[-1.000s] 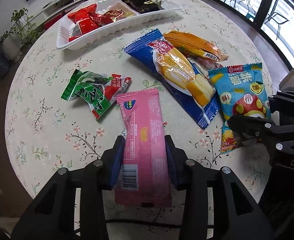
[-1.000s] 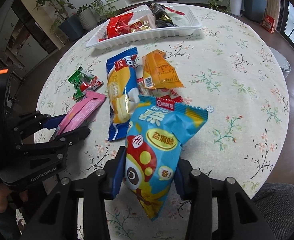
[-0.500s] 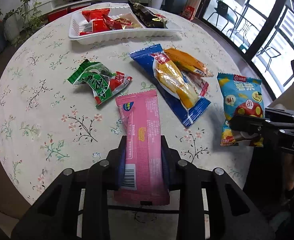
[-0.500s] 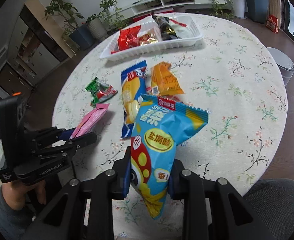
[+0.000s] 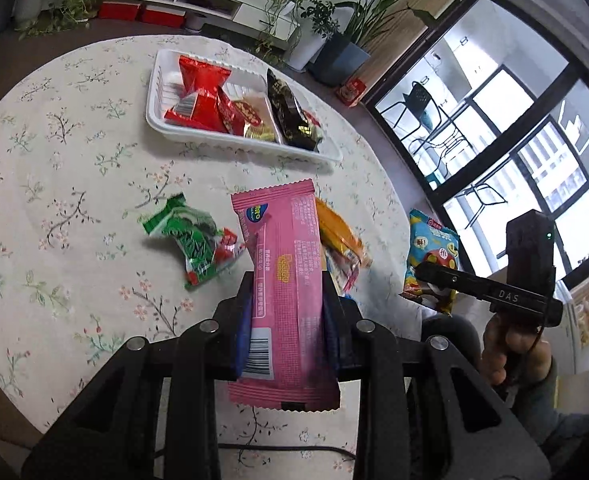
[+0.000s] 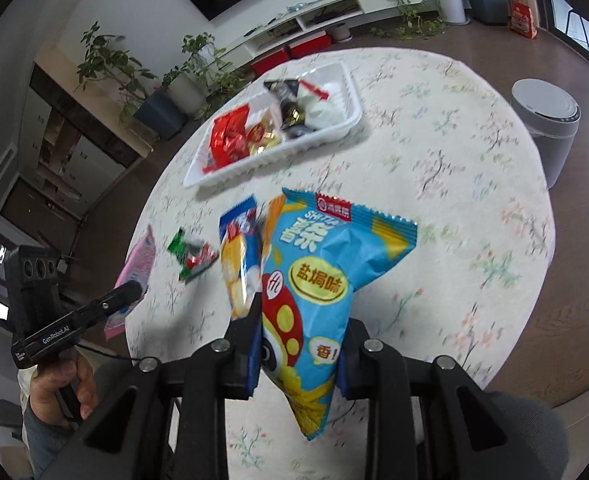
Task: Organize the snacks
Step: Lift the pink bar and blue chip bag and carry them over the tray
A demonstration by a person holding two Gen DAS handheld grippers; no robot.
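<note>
Claws both grip snacks: left claw (image 5: 286, 300) pinches a pink wafer pack (image 5: 284, 280), right claw (image 6: 300, 344) a blue chip bag (image 6: 318, 280), seemingly above the counter (image 5: 54, 200).

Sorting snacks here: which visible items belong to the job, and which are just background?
Job: pink packet in left gripper; blue chip bag in right gripper; white tray; green packet; orange packet.

Background: floral tablecloth; white bin; potted plants.

Floral table (image 5: 54, 184), tray (image 5: 156, 92), snack packets (image 5: 198, 240)
</note>
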